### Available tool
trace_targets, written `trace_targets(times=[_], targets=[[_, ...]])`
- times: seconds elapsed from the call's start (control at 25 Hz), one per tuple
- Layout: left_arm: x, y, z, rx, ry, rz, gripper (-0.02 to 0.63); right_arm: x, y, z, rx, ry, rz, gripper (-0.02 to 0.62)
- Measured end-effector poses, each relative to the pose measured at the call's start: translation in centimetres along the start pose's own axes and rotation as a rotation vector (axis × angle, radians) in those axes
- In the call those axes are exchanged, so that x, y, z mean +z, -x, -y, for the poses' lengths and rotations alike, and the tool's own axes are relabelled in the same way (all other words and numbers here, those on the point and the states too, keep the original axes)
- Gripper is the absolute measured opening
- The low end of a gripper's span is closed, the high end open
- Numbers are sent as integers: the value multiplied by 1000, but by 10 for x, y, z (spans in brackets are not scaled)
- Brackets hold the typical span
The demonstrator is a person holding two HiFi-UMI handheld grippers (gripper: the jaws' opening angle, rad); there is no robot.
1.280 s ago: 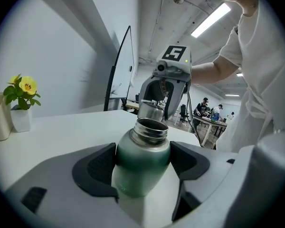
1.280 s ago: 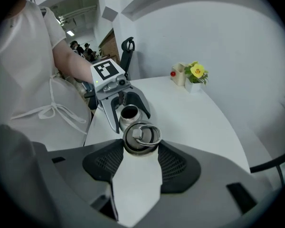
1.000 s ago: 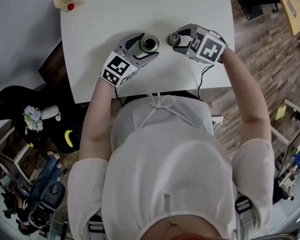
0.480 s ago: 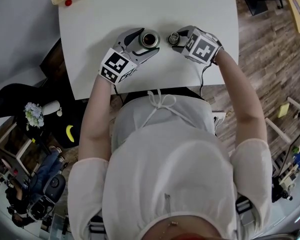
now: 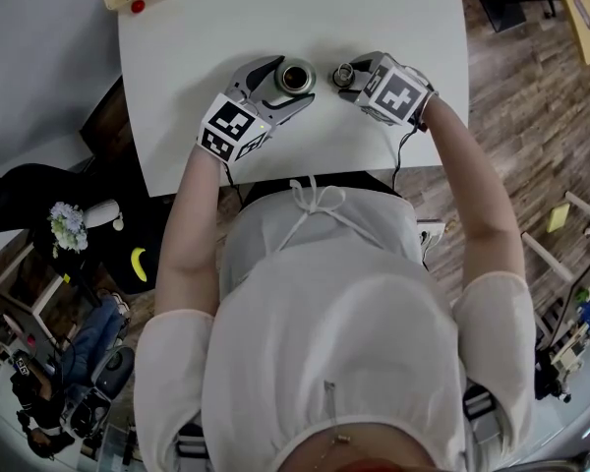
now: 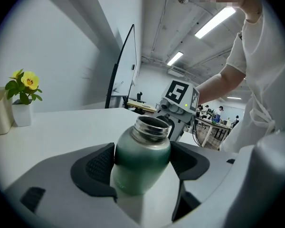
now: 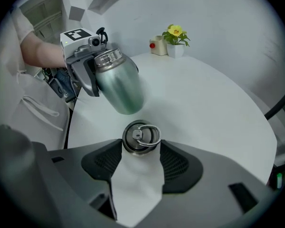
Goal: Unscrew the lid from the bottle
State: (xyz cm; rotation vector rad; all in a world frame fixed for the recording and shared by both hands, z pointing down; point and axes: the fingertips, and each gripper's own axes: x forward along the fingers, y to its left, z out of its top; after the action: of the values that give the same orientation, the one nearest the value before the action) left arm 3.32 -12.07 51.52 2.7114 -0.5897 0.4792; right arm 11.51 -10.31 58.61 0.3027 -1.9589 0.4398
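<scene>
This looks like a large open lab or workshop hall. The ceiling is bare and carries long tube lights (image 6: 217, 23). Further back stand rows of work tables (image 6: 213, 125) with people at them. The floor (image 5: 531, 96) is of wood planks, and dark equipment (image 5: 84, 396) crowds it beside the white surface (image 5: 226, 28).

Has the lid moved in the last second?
No. The lid keeps the same spacing from the table's right edge and from the bottle.
</scene>
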Motion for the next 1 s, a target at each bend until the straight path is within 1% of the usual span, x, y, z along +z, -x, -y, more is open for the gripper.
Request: trace_targets(times=[0.12,0.2,0.28,0.36,0.44,0.52,0.6,0.8,0.84,0.88,0.96,1.0], targets=[[-8,0,1,19,-3,-34,368,-1,4,0,-7,-12,7,306],[-8,3,1,43,0,-26,368,-1,11,-2,-8,-18,20,336],[-3,9,1,73,-3,-3,368,2,21,-4,-19,-23,43,334],[7,17,1,101,-29,17,368,11,36,-6,-41,-35,79,324],[17,27,3,123,-63,34,368,24,54,-6,-82,-33,136,299],[28,38,6,153,-107,48,368,37,75,-7,-131,-33,215,278],[42,50,9,184,-137,73,368,50,97,-8,-177,-47,300,243],[99,80,14,217,-111,198,364,83,150,-4,-297,-92,502,148],[109,86,15,229,-112,210,346,89,161,-3,-322,-103,545,117],[118,91,14,250,-114,219,306,94,172,-2,-348,-114,585,83],[134,103,10,296,-117,240,195,102,189,-1,-396,-130,652,46],[141,109,9,311,-119,252,173,106,197,0,-419,-134,680,28]])
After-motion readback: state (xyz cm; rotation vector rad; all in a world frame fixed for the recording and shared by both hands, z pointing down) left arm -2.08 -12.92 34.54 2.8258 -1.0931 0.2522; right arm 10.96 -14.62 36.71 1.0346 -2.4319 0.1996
